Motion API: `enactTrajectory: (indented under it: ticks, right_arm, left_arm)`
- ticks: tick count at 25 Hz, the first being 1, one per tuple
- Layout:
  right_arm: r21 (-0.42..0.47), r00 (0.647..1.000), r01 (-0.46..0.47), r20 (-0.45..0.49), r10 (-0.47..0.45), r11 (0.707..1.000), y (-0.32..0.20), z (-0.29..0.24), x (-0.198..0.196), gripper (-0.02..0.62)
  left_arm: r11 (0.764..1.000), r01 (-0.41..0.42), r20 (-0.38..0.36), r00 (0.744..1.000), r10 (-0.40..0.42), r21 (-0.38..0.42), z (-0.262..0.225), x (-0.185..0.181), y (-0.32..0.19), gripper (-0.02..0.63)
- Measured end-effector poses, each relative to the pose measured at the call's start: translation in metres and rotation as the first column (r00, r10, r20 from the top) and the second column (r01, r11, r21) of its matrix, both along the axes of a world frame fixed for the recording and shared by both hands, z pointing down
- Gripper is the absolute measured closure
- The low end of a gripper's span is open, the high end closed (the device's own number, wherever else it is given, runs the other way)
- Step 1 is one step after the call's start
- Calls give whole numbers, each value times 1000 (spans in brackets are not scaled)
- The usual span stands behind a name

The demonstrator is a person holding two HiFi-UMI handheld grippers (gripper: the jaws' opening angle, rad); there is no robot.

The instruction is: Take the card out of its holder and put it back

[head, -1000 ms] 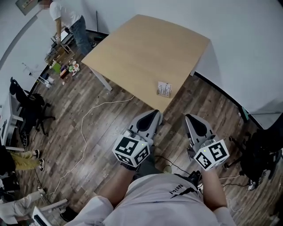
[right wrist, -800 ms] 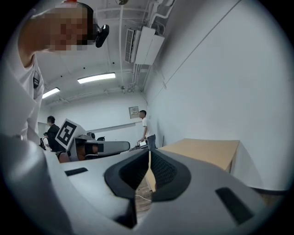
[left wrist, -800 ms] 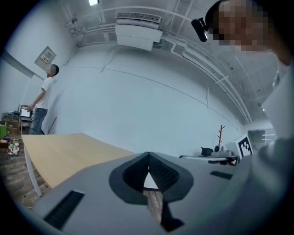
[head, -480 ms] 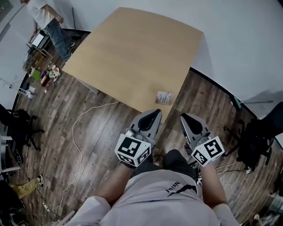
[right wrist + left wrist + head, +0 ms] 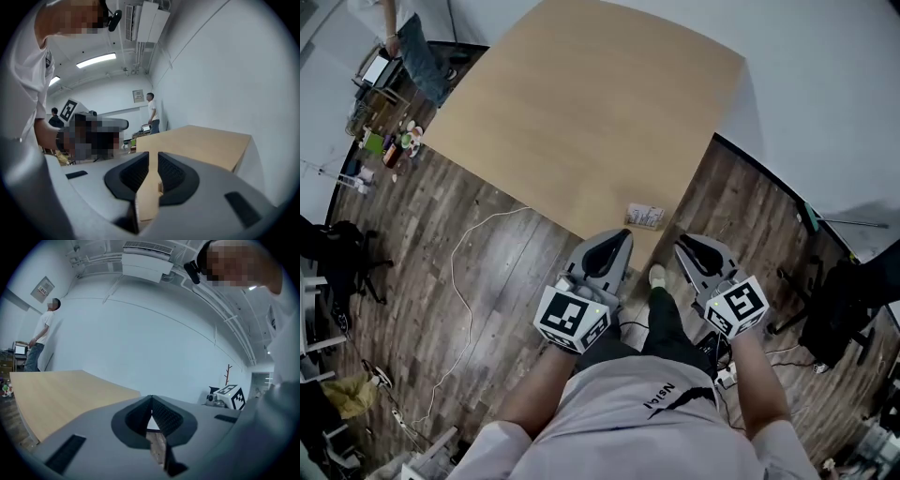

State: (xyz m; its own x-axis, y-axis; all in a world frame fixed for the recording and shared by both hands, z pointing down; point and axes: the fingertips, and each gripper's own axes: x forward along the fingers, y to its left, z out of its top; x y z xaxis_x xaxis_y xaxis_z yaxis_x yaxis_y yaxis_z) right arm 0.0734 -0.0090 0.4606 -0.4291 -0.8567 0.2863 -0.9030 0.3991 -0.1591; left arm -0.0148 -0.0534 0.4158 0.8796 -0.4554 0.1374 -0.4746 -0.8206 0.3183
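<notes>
Hovering short of the counter (image 5: 581,112), left claw (image 5: 622,236) pinched shut, right claw (image 5: 683,245) barely cracked, both empty. Card holder (image 5: 645,217) sits just ahead between them; I'd open up before reaching.

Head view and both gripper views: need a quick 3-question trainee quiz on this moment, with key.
1. True or false: the card holder lies on the table near its closest corner, and neither the left tongs nor the right tongs touch it.
2. What sits between the left tongs' jaws? A) a card B) nothing C) a pen
3. Fill in: the white cable lies on the wooden ____.
Key: 1 true; 2 B; 3 floor.
</notes>
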Motion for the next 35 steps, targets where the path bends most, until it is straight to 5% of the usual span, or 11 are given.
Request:
enactTrajectory:
  ticks: [9, 17, 26, 35]
  right_arm:
    - [-147, 968, 252, 14, -252, 957, -49, 113, 58, 523]
    - [-192, 902, 431, 49, -430, 882, -76, 172, 34, 508]
    - [-154, 864, 501, 35, -502, 852, -89, 189, 8, 532]
    - [-112, 841, 534, -23, -540, 838, -88, 165, 8, 569]
  left_arm:
    - [988, 155, 67, 986, -152, -26, 41, 58, -47, 594]
    - [959, 276, 115, 956, -269, -58, 66, 50, -65, 594]
    - [934, 347, 155, 931, -332, -88, 84, 30, -63, 594]
    - [936, 342, 147, 933, -328, -83, 77, 23, -60, 594]
